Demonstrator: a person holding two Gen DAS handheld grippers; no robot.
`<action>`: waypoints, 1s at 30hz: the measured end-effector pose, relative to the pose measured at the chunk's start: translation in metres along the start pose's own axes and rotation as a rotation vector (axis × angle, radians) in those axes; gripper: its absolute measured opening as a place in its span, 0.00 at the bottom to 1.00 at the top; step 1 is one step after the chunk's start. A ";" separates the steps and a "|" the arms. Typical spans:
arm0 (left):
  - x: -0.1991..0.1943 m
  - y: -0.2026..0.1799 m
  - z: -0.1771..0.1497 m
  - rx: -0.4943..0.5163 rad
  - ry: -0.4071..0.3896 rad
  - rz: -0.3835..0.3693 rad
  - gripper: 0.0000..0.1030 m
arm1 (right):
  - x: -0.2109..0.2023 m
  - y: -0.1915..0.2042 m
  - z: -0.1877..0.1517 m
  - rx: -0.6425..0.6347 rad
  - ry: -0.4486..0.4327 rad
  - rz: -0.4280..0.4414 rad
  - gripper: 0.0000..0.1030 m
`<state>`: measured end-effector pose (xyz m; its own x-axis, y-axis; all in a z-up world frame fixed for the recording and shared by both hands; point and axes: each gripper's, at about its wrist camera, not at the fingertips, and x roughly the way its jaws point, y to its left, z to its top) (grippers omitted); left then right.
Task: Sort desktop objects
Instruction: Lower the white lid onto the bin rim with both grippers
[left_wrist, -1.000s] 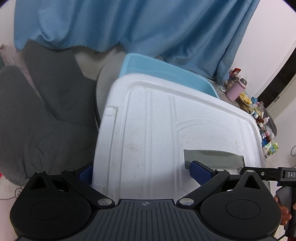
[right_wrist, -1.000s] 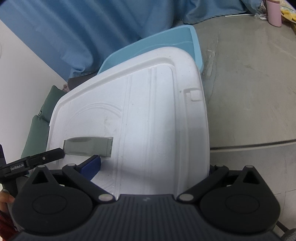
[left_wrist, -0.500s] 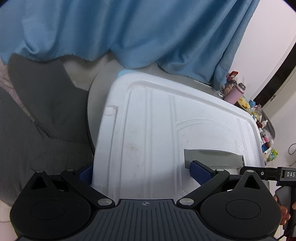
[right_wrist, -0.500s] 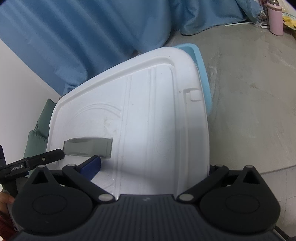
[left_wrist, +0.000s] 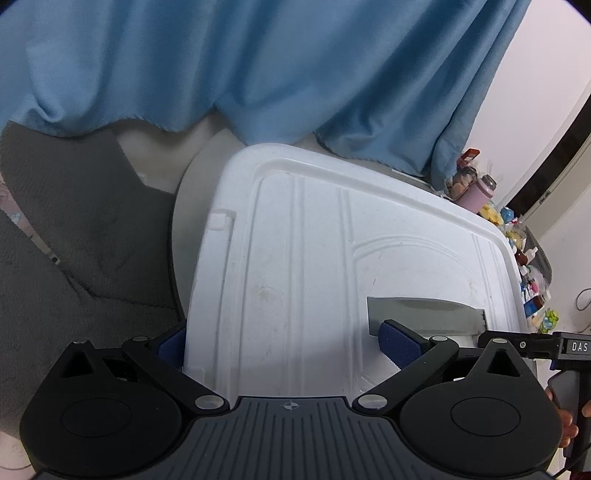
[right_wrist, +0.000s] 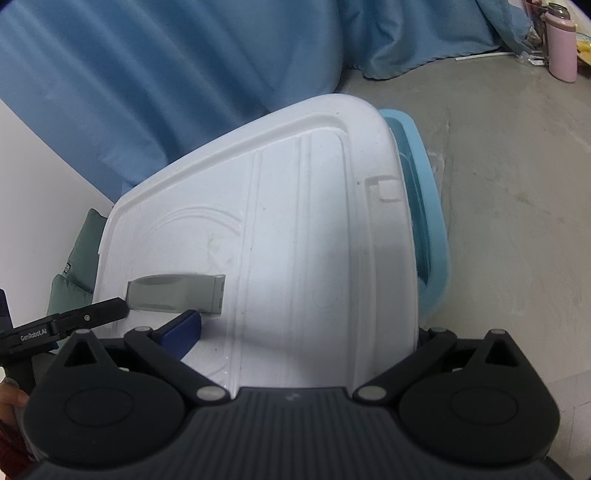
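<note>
White lid (left_wrist: 314, 266) held flat across both grippers, over the blue bin (right_wrist: 424, 206) on the grey tabletop (right_wrist: 517, 184); bin rim peeking out only at 2 o'clock in the right view. Long axis running left to right between the hands. Left gripper (left_wrist: 284, 341) spread wide, jaws straddling the lid's left end; right gripper (right_wrist: 310, 326) likewise on the right end, its right finger tucked under the rim. Both wrists level, pointing toward the blue curtain (left_wrist: 258, 66) at 12 o'clock. Likely next: lowering square onto the bin.
</note>
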<state>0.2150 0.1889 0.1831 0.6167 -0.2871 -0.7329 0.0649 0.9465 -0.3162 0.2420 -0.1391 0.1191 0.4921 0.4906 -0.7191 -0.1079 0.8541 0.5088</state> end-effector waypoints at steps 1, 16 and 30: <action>0.004 0.001 0.003 -0.004 0.000 0.000 1.00 | 0.002 -0.001 0.004 -0.001 0.003 -0.001 1.00; 0.049 -0.009 0.040 -0.018 0.010 -0.002 1.00 | 0.015 -0.014 0.042 -0.004 0.019 -0.007 1.00; 0.077 -0.006 0.056 -0.065 0.015 -0.005 1.00 | 0.020 -0.023 0.062 0.060 0.032 -0.021 1.00</action>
<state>0.3055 0.1698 0.1622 0.6049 -0.2946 -0.7398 0.0166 0.9335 -0.3582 0.3078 -0.1594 0.1221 0.4660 0.4786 -0.7441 -0.0451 0.8528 0.5203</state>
